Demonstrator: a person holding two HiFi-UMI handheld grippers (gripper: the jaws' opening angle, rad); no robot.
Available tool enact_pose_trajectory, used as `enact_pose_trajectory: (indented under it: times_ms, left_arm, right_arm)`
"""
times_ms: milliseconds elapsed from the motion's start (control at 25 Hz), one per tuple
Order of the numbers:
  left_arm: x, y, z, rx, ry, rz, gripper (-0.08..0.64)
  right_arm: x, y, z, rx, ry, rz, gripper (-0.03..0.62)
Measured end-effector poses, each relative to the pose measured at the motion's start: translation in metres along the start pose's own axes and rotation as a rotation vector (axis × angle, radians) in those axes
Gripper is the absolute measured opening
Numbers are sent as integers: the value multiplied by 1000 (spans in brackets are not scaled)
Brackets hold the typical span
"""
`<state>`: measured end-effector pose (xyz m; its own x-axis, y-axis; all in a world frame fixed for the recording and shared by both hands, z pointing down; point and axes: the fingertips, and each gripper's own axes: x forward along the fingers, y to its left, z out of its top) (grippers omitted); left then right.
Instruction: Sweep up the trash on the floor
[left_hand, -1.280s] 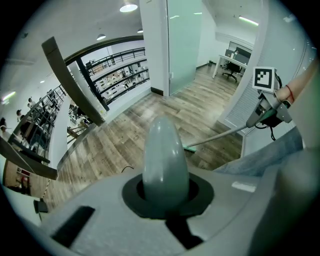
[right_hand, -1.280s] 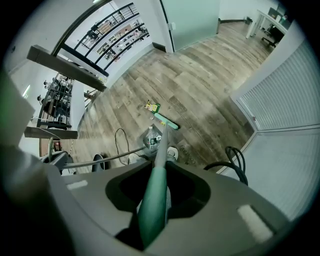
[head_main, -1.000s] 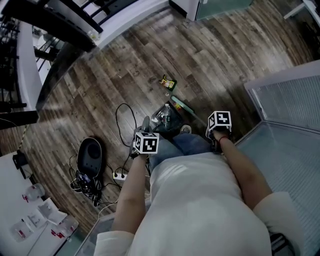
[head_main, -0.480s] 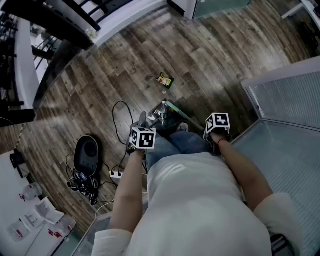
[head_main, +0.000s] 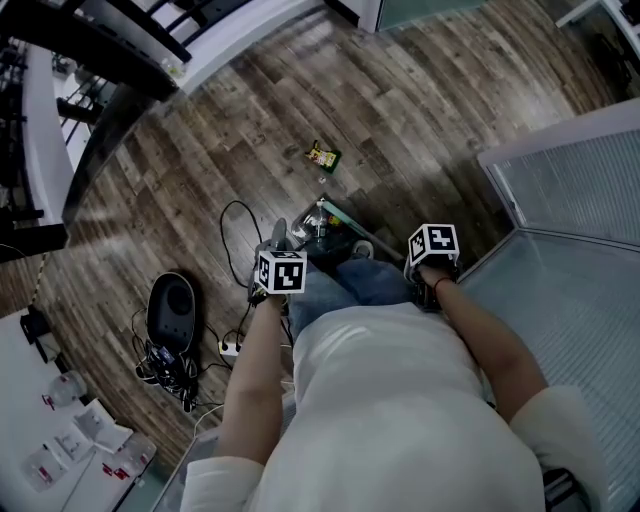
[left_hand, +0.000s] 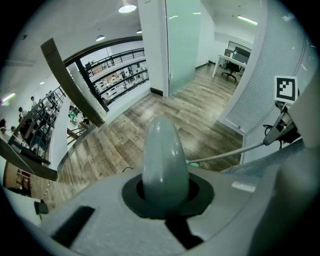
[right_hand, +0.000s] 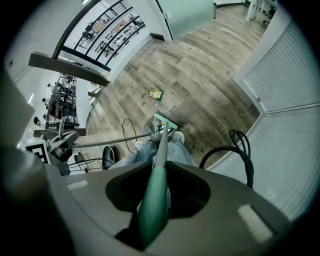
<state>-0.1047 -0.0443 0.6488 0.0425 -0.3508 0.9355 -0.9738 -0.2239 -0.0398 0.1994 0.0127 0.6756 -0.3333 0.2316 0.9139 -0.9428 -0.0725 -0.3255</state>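
A yellow-green wrapper (head_main: 322, 156) lies on the wood floor ahead of me; it also shows in the right gripper view as the wrapper (right_hand: 156, 93). Nearer my feet stands a dustpan (head_main: 322, 228) with a clear plastic bottle in it, and the green broom head (head_main: 345, 216) rests beside it. My left gripper (head_main: 281, 272) is shut on a grey rounded handle (left_hand: 165, 160). My right gripper (head_main: 435, 244) is shut on the green broom handle (right_hand: 156, 192), which runs down to the broom head (right_hand: 165, 121).
A black cable loop (head_main: 237, 232) lies left of the dustpan. A black rounded device (head_main: 175, 310) and a power strip (head_main: 233, 348) with tangled cords sit further left. A glass partition with white blinds (head_main: 565, 170) stands at the right, and a railing (head_main: 120, 45) runs along the upper left.
Both grippers, with the dustpan and the broom, have shifted slightly forward and left. The wrapper stays where it lay on the floor.
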Motion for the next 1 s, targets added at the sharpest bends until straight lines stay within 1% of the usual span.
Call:
enact_pose_trajectory:
  times_ms: [280,480,1000]
  left_arm:
    - [-1,0,-3,-1,-6,5,12]
    - [-2,0,-5,-3,-12,6,12]
    - [-9,7,-17,-2,-36,-11,9]
  right_arm:
    - [-9,-1,5,-16,-26,2,98]
    - [-13,2,16,-39,-59,-3,98]
    - [-17,21,34,-65,-111,2,98]
